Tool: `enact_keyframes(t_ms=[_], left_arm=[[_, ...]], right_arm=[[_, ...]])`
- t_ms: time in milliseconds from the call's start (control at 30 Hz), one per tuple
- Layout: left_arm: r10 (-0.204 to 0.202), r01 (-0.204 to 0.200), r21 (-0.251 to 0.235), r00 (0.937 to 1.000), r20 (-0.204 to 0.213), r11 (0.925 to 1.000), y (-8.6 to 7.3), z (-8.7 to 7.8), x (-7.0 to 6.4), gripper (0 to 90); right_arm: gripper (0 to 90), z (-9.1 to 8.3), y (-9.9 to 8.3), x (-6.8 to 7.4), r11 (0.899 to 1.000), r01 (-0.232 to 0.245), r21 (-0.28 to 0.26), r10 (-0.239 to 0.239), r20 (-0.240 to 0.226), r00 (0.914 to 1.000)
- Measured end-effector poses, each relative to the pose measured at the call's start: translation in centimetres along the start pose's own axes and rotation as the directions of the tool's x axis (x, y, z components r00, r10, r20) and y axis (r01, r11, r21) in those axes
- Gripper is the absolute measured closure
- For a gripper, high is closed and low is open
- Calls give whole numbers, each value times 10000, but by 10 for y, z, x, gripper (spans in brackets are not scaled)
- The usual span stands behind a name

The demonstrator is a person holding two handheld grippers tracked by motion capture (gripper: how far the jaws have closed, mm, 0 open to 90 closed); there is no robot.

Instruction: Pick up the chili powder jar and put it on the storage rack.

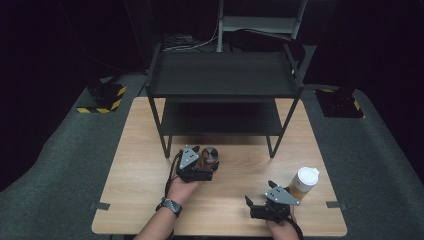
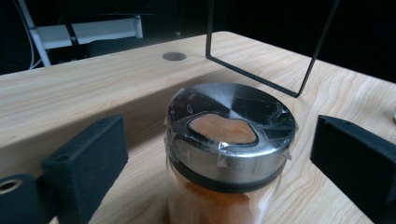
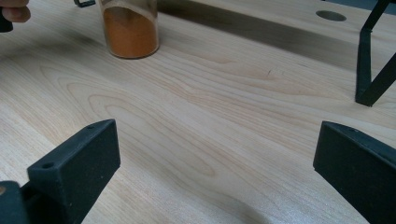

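My left tongs [image 2: 215, 154] stand open around the glass jar of orange powder with taped steel lid [image 2: 229, 140] before the black shelf rack [image 1: 222, 95]; closing off-centre could tip it, my right tongs [image 3: 215, 168] open, empty.

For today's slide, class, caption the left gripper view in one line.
Open left gripper straddling an orange spice jar with a taped steel lid.
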State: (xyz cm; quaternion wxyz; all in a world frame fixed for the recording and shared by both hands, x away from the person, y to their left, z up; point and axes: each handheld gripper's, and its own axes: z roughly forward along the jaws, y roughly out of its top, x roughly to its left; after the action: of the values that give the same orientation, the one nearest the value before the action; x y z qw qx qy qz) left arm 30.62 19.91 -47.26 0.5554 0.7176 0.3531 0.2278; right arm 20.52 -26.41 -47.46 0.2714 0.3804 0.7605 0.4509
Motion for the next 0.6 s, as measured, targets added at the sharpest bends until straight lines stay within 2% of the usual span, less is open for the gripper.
enact_keyframes(t_ms=[200,467,567,600], left_arm=[[-10,11,-123,9999,132,9999,-2,2,2,166],[112,-108,-209,9998,181,9997,-4,4,2,273],[312,-307,-297,9994,142,9991,-5,3,2,289],[490,-485,-336,9987,144,9983,-7,3,1,310]], right_arm=[[0,1,4,2,9996,-3,299,0,102,9999],[0,1,4,2,9996,-12,268,9,102,9999],[0,1,4,1,9997,-13,261,10,104,9999],[0,1,4,1,9997,-42,257,39,101,9999]])
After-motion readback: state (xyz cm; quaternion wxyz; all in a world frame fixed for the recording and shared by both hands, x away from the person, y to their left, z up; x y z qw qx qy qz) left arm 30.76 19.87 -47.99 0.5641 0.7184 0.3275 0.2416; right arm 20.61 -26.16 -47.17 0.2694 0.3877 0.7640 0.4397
